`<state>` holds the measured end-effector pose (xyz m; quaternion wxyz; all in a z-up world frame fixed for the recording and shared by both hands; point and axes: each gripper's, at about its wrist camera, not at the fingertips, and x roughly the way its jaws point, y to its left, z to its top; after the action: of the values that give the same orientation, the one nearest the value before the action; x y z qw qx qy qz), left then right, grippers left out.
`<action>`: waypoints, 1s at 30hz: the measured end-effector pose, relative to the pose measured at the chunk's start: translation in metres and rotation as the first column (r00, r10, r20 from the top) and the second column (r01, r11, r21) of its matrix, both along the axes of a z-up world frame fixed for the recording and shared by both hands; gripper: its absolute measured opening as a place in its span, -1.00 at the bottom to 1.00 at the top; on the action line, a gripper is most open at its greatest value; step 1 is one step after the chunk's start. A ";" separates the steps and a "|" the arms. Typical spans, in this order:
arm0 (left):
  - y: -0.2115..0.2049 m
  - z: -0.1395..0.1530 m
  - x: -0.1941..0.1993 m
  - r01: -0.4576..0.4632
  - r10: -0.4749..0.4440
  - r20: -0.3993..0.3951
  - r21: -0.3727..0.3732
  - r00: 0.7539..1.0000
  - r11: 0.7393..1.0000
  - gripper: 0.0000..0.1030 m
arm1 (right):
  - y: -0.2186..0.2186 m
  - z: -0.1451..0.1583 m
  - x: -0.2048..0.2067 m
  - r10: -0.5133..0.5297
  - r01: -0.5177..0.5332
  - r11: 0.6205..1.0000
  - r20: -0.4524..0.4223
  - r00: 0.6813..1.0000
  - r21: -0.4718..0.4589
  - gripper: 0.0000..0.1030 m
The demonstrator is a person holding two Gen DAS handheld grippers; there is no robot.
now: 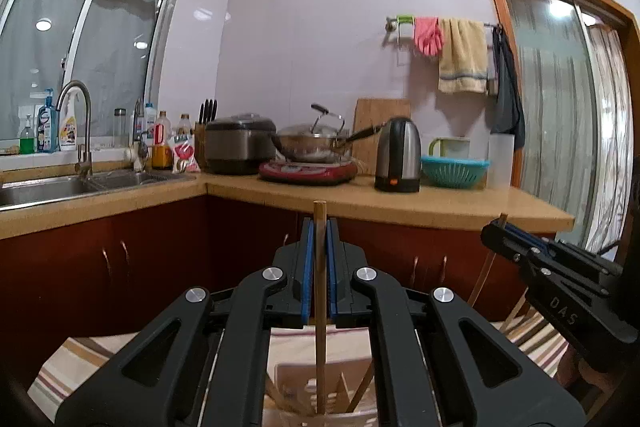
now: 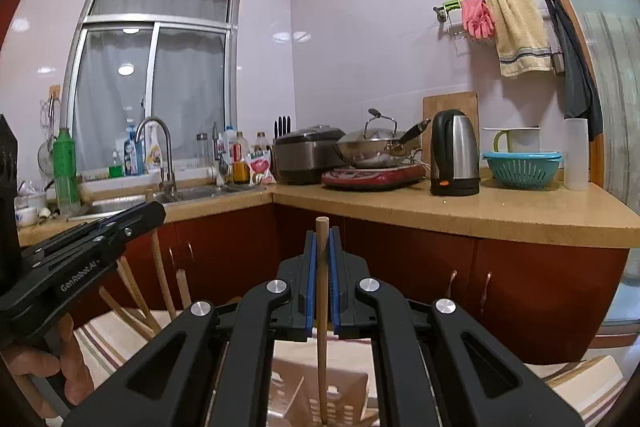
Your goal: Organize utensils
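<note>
The left gripper (image 1: pixel 319 227) is clamped tight on an upright wooden chopstick (image 1: pixel 319 307), whose lower end hangs over, perhaps just inside, the pale perforated utensil holder (image 1: pixel 304 383) at the near edge of the striped tablecloth (image 1: pixel 72 363); the right gripper (image 2: pixel 322 239) pinches a second chopstick (image 2: pixel 322 327) just as firmly, its tip low in the same slotted holder (image 2: pixel 340 399); several more chopsticks (image 2: pixel 132 291) lean beside the left claw in the right wrist view, seemingly standing in the holder already, though their feet are hidden; so the sorting looks partly done, with these two sticks yet to be dropped in and released; whether loose utensils remain on the table cannot be told.
</note>
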<state>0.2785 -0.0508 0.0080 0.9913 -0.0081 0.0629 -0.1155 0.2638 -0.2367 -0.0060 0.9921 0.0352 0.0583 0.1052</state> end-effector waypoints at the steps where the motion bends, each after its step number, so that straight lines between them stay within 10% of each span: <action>1: 0.000 -0.003 0.000 0.000 0.000 -0.013 0.005 1.000 1.000 -0.87 | 0.001 -0.002 -0.001 -0.002 0.002 1.000 -0.006 1.000 -0.008 -0.87; 13: 0.000 -0.020 0.000 -0.012 0.015 -0.087 0.036 0.996 0.999 -0.80 | 0.007 -0.012 -0.006 -0.007 0.005 0.999 -0.067 0.998 -0.033 -0.87; 16: -0.001 -0.020 0.000 -0.006 0.010 -0.100 0.045 0.995 0.999 -0.48 | 0.008 -0.012 -0.006 -0.009 0.006 0.999 -0.081 0.997 -0.037 -0.84; 21: 0.000 -0.016 -0.009 -0.021 0.025 -0.094 0.047 0.995 0.999 0.21 | 0.009 -0.012 -0.013 -0.019 0.015 0.999 -0.092 0.996 -0.037 -0.25; 30: 0.010 -0.003 -0.056 -0.048 0.051 -0.078 0.039 0.996 0.998 0.61 | 0.001 -0.002 -0.055 -0.078 0.077 0.997 -0.105 0.991 -0.012 0.40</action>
<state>0.2221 -0.0405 0.0046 0.9906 0.0041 0.1038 -0.0892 0.2087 -0.2354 -0.0076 0.9911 0.0393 0.1097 0.0644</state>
